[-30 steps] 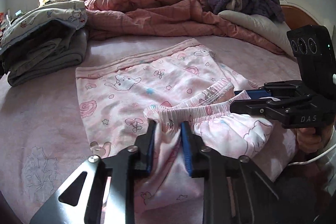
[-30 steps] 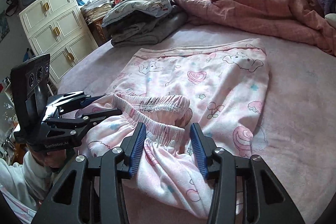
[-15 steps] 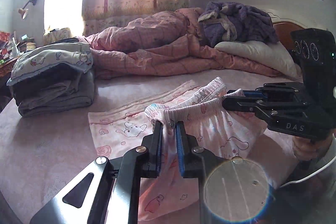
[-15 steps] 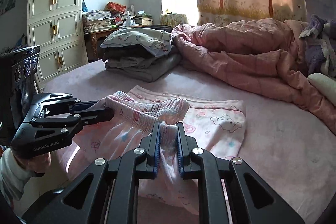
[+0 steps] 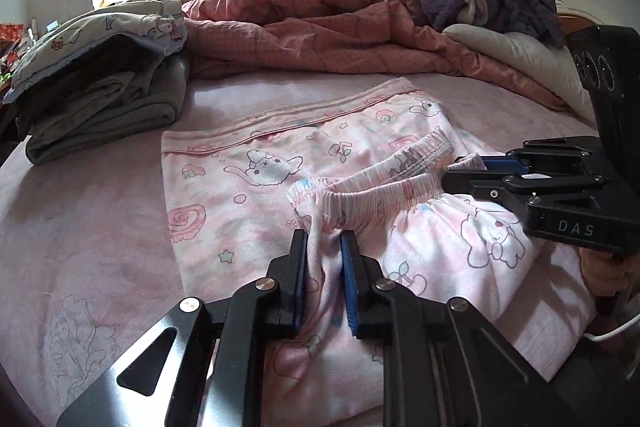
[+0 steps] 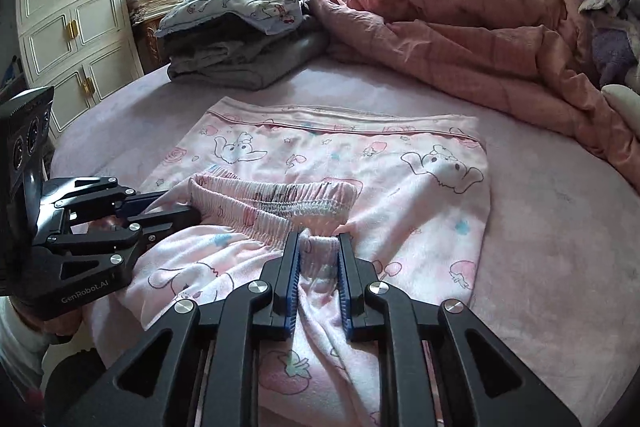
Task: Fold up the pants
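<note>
1. The pink cotton pyjama pants (image 6: 360,163) printed with cartoon animals lie across the middle of the frame on the pale pink bedsheet (image 6: 560,227). Their far hem edge is flat toward the upper centre, and the gathered elastic waistband (image 6: 280,203) is doubled over on top, lower centre.
2. The left gripper (image 5: 324,259) is clamped on cloth just below one end of the waistband, at lower centre of its own view. The right gripper (image 6: 319,263) pinches the other end in the same way. Both hold fabric bunched between the blue pads.
3. Each pinch takes only a narrow tuck. It could slip free if the two claws pull apart or lift unevenly, and the fold would then collapse.
4. The waistband sags between the claws. Carried forward slack, it may land crooked, with creases trapped underneath.
5. If only one layer is held, the lower layer could lag behind. I cannot tell how many layers are caught.
6. The stack of folded grey and printed clothes (image 6: 240,39) at upper left and the rumpled pink quilt (image 6: 460,27) at upper right sit close beyond the hem. An overshoot could drag cloth against them.
</note>
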A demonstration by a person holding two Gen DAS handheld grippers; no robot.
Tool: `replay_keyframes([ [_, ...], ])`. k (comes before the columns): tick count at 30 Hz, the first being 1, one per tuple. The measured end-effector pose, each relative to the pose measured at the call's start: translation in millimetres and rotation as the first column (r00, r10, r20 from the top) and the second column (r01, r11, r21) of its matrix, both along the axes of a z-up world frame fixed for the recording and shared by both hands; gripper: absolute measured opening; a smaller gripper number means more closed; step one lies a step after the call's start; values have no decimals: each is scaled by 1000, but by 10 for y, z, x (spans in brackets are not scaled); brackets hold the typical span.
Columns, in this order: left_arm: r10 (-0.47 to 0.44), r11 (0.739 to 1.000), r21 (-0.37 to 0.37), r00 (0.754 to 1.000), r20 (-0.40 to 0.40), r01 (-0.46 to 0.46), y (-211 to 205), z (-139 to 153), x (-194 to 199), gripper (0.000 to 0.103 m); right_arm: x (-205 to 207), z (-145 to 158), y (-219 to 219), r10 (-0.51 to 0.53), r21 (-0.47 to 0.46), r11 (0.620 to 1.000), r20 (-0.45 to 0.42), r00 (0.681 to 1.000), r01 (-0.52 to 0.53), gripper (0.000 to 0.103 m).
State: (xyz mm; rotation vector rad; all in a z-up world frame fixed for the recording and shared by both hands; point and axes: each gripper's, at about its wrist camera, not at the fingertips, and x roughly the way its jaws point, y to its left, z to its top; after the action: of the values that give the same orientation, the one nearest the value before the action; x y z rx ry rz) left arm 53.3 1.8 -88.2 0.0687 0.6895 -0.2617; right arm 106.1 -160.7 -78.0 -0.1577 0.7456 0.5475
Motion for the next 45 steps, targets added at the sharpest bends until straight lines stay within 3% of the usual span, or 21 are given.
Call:
replay_keyframes([
  [4, 21, 1000, 11, 997, 77, -22, 44, 52, -150, 18, -59, 9, -35, -17, -7, 1000, 28, 999, 17, 27],
  [7, 49, 999, 8, 990, 133, -51, 113, 155, -330, 18, -207, 129, -178, -70, 14, 997, 101, 992, 69, 30],
  [11, 34, 995, -94, 987, 157, -19, 186, 391, -537, 18, -442, 336, -493, -94, 179, 981, 118, 989, 72, 30],
  [13, 38, 995, -97, 992, 124, -26, 145, 437, -516, 15, -526, 398, -557, -62, 253, 967, 90, 994, 38, 30],
  [16, 96, 993, -69, 995, -4, -96, 121, 227, -297, 12, -530, 311, -466, -45, 224, 974, 3, 999, 43, 28],
  [18, 127, 986, -98, 989, -71, -134, 217, 25, -229, 9, -498, 142, -455, -79, 183, 980, -34, 996, 84, 28],
  [20, 119, 982, -139, 992, -47, -125, 287, -46, -298, 9, -427, -64, -525, -118, 156, 979, -83, 990, 130, 27],
  [22, 115, 989, -98, 993, -3, -114, 242, -70, -370, 9, -437, -145, -622, -108, 213, 969, -90, 990, 125, 27],
  [28, 100, 995, -32, 991, 86, -98, 206, -58, -536, 9, -553, -134, -568, -96, 166, 981, -9, 995, 96, 27],
  [32, 78, 996, -44, 992, 102, -74, 254, 86, -731, 10, -667, -47, -731, -98, 221, 970, -33, 995, 103, 27],
  [36, 65, 991, -125, 994, 85, -54, 327, 235, -904, 19, -784, 48, -970, -75, 343, 932, -124, 989, 114, 27],
  [38, 61, 984, -170, 997, 47, -52, 362, 248, -939, 33, -815, 44, -1060, -39, 408, 906, -190, 981, 115, 27],
  [39, 59, 979, -197, 998, 21, -54, 385, 237, -944, 48, -823, 24, -1088, -24, 430, 895, -220, 975, 119, 28],
  [40, 57, 969, -241, 998, -5, -57, 411, 214, -949, 54, -829, -2, -1104, -11, 447, 886, -244, 970, 123, 35],
  [42, 44, 944, -322, 996, -76, -66, 458, 141, -925, 54, -814, -82, -1112, -15, 454, 879, -279, 960, 145, 48],
  [45, 32, 903, -418, 986, -161, -97, 477, 27, -847, 55, -758, -158, -1104, -27, 476, 862, -302, 953, 175, 48],
])
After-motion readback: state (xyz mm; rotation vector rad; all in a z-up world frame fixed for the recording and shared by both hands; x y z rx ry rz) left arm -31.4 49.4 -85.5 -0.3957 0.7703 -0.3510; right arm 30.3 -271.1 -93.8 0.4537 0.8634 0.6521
